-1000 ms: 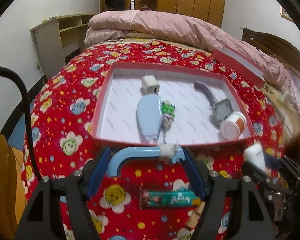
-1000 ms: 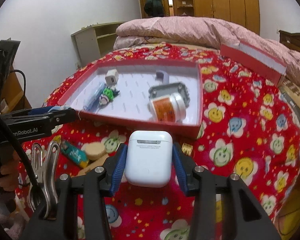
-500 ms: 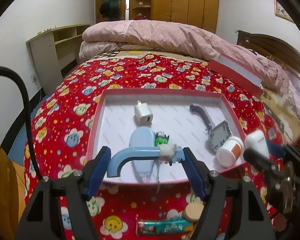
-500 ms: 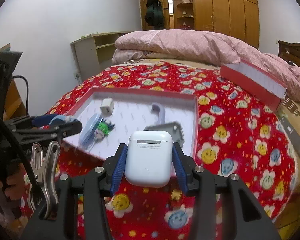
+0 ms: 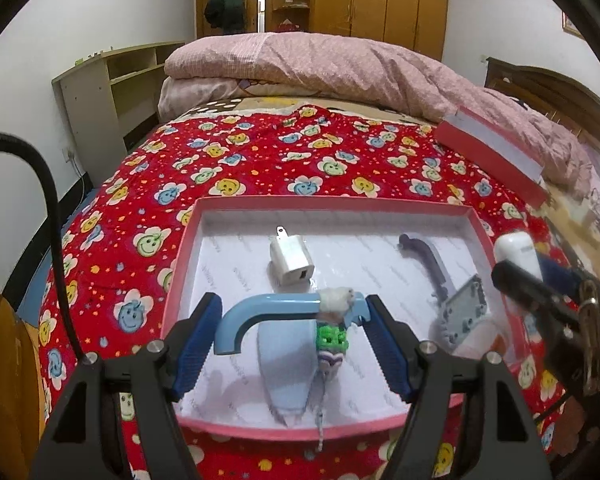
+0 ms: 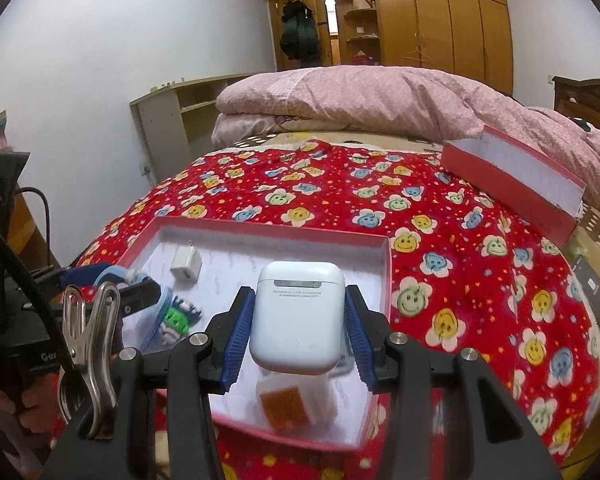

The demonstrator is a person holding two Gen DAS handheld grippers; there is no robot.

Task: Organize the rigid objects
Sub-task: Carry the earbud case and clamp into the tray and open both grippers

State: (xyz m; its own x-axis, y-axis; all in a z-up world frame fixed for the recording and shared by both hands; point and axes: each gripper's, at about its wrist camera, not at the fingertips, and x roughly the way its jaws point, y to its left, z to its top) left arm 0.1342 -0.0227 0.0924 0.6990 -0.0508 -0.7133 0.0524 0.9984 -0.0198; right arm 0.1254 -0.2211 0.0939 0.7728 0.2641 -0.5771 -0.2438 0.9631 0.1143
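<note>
A pink-rimmed shallow box (image 5: 188,240) (image 6: 388,276) lies on the red flowered bedspread. My left gripper (image 5: 290,320) is shut on a light blue curved piece (image 5: 268,310), held crosswise above the box's near half. My right gripper (image 6: 298,316) is shut on a white earbud case (image 6: 296,316) (image 5: 516,250), hovering over the box's near right part. Inside the box lie a white charger (image 5: 292,262) (image 6: 186,266), a pale blue flat item (image 5: 286,368), a green keychain figure (image 5: 331,338) (image 6: 176,316), a purple-handled grey tool (image 5: 440,276) and an orange-labelled white jar (image 6: 292,402).
A second red box part (image 5: 496,152) (image 6: 512,184) leans at the right by the pink quilt (image 5: 340,68). A beige shelf unit (image 5: 112,92) stands left of the bed. A dark flat device (image 6: 596,300) lies at the bed's right edge. A metal clip (image 6: 88,344) hangs by my right gripper.
Both grippers have moved forward from the bedspread in front of the box to over its inside, still holding the blue piece and the earbud case. The snack bar and round item dropped out of view.
</note>
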